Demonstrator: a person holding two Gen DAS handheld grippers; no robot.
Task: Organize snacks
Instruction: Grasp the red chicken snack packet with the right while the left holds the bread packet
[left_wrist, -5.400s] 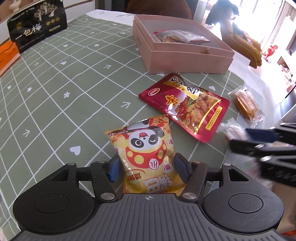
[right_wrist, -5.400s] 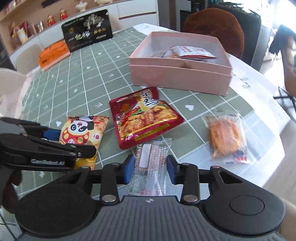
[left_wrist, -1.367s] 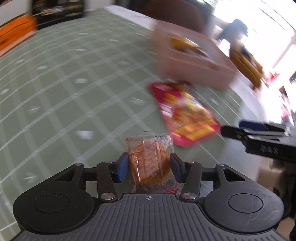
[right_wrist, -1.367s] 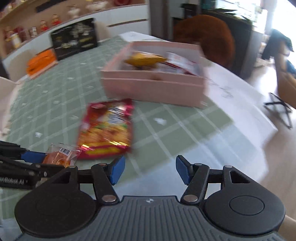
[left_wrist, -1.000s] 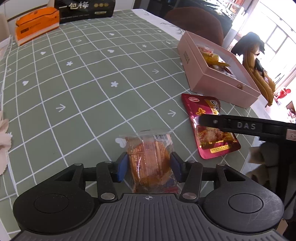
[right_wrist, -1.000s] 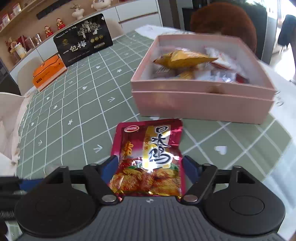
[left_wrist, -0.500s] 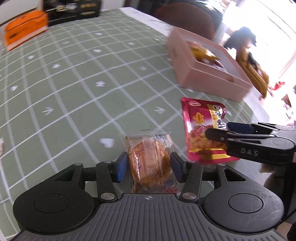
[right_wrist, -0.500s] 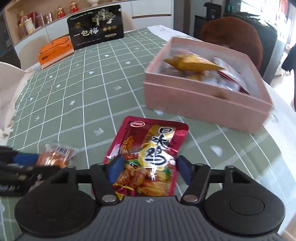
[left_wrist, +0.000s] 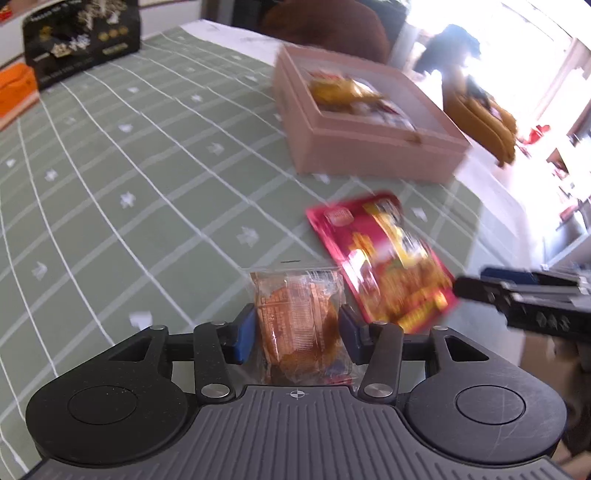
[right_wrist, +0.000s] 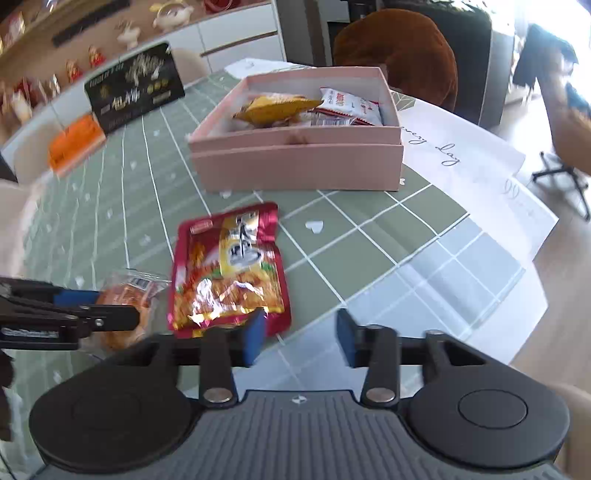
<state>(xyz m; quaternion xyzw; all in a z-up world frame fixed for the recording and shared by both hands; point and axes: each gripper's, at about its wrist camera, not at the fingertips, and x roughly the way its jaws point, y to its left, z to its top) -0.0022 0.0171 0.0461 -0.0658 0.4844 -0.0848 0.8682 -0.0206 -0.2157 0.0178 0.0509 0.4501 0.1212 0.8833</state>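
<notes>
Two crinkly packets sit near your grippers on the green cloth with its white grid, hearts and arrows. Your left gripper has its blue pads against either side of a clear plastic-wrapped orange pastry, and its jaws have just been closing a little onto that wrapper, so it is gripping the pastry. Your right gripper has just been closing too, but nothing lies between its pads; its jaws stand parted over bare cloth, with the left pad just at the lower right corner of the glossy red foil pouch, perhaps touching it, though blur makes that hard to tell. The pouch lies flat, its foil wrinkled and shiny, just beside the pastry. Beyond it stands the square pink cardboard box, open-topped, holding a yellow packet and white wrapped snacks.
</notes>
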